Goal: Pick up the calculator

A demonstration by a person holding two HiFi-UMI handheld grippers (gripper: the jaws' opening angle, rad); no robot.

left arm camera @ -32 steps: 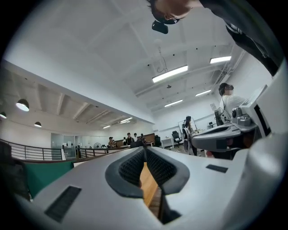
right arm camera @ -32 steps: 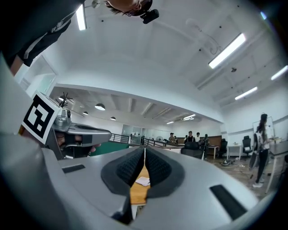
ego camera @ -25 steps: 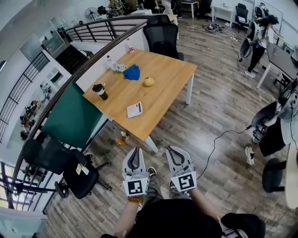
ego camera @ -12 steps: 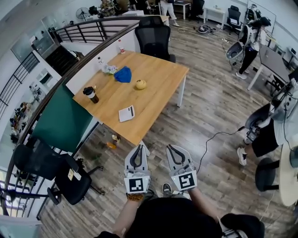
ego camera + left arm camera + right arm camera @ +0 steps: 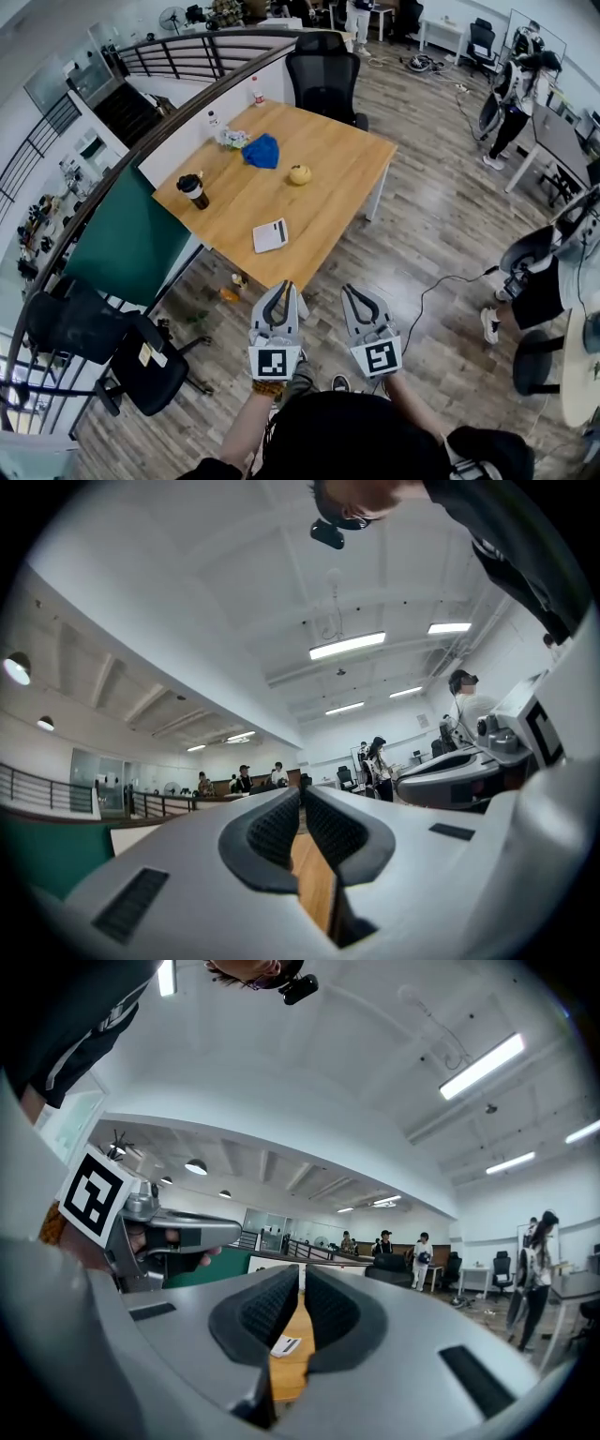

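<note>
Calculator (image 5: 270, 235): lay flat on the wooden table (image 5: 328, 187), near its closest edge.
Direction: ahead of both tools, slightly left; well apart.
Nearer tool: left gripper (image 5: 279, 289).
Long axis: too small to judge; dark display strip faced right.
Left gripper: jaws together, empty.
Right gripper (image 5: 350, 292): jaws together, empty.
Writing: none legible.

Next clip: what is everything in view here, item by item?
table: one, light wood, centre
calculator: one, white, near table's front edge
cup: one, dark, lidded, table's left side
cloth: one, blue, table's far side
round object: one, yellow, beside cloth
office chair: one, black, behind table
panel: one, green, left of table
person: one, standing, far right
left hand-held gripper: grey, shut, empty, short of table
right hand-held gripper: grey, shut, empty, alongside
</note>
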